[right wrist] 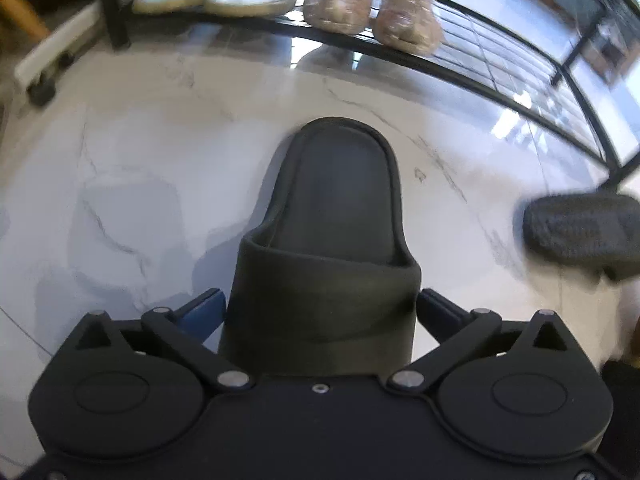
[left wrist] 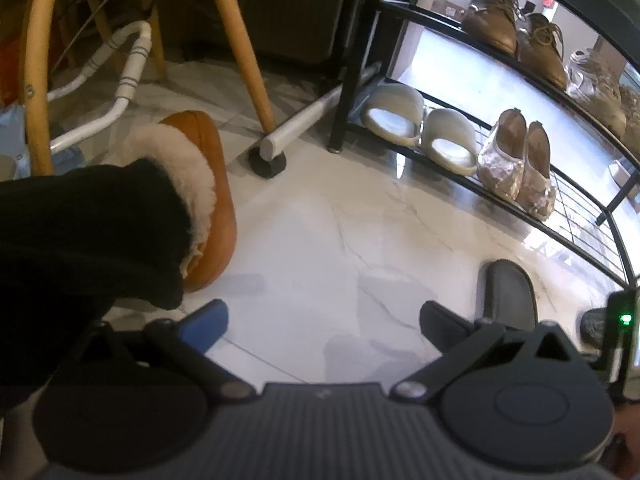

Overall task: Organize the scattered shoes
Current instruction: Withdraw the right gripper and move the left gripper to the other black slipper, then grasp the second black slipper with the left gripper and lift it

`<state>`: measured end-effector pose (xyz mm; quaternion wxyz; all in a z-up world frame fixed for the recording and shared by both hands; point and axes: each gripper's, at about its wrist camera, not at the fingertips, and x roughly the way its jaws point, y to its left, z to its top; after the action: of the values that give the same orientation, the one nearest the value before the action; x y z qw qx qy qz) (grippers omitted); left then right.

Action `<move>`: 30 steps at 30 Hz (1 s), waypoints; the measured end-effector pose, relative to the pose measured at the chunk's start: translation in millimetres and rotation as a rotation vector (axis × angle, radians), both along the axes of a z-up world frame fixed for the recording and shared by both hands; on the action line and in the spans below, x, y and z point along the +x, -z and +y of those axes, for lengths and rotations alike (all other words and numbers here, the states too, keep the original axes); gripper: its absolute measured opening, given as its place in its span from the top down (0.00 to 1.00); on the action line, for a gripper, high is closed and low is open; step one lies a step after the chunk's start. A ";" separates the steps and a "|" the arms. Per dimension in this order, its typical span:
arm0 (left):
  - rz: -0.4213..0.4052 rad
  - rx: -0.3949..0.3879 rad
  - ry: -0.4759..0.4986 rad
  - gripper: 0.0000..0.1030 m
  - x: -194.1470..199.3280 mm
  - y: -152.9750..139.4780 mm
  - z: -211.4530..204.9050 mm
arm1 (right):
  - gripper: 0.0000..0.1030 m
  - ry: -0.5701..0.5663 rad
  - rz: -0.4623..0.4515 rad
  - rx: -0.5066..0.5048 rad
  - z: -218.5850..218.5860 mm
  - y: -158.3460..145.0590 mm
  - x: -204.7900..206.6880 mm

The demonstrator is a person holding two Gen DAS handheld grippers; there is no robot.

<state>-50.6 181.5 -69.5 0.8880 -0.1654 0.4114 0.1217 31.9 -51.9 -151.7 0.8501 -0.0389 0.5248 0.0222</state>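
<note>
Right gripper (right wrist: 320, 312) fingers are straddling a black slide sandal (right wrist: 324, 240), contact unclear; left gripper (left wrist: 324, 328) fingers are hanging wide open, empty, above the floor (left wrist: 320, 240).

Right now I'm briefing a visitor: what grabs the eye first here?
A black slide sandal lies on the marble floor, between the open fingers of the right tool. To the left, a tan fur-lined slipper sits by a chair leg, facing the shoe rack.

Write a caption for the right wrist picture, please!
Right gripper open around a black slide sandal on the marble floor.
</note>
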 end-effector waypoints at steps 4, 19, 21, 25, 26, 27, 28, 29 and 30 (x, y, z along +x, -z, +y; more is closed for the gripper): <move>-0.012 0.016 0.033 0.01 1.5 -0.8 -7.6 | 0.00 0.079 -0.098 0.245 -36.0 -31.0 -22.9; -0.192 0.111 0.545 0.01 23.0 -6.1 -156.8 | 0.00 0.734 -0.855 0.340 -238.3 -90.3 -178.9; -0.218 0.127 0.647 0.01 27.7 -5.1 -187.9 | 0.00 0.792 -0.907 0.238 -249.9 -93.6 -184.6; -0.328 0.234 0.911 0.01 47.5 4.4 -284.6 | 0.00 0.830 -1.023 0.086 -265.6 -97.0 -184.7; -0.346 0.274 0.946 0.01 54.5 9.5 -305.7 | 0.00 0.849 -1.030 0.110 -272.1 -94.7 -184.0; -0.336 0.292 0.972 0.01 64.2 16.7 -324.2 | 0.00 0.870 -1.020 0.143 -279.3 -91.5 -182.3; -0.327 0.311 0.997 0.01 73.8 23.8 -342.8 | 0.00 0.900 -1.002 0.174 -285.2 -88.7 -181.6; -0.317 0.329 1.023 0.01 83.5 30.9 -361.4 | 0.00 0.930 -0.983 0.205 -290.9 -86.0 -181.0; -0.309 0.348 1.045 0.01 92.9 38.1 -379.0 | 0.00 0.960 -0.964 0.235 -296.6 -83.2 -180.3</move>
<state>42.3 -197.4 -107.6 0.8943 0.1927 0.2777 -0.2931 -148.5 -348.4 -68.4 0.9027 0.2849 0.0416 -0.3198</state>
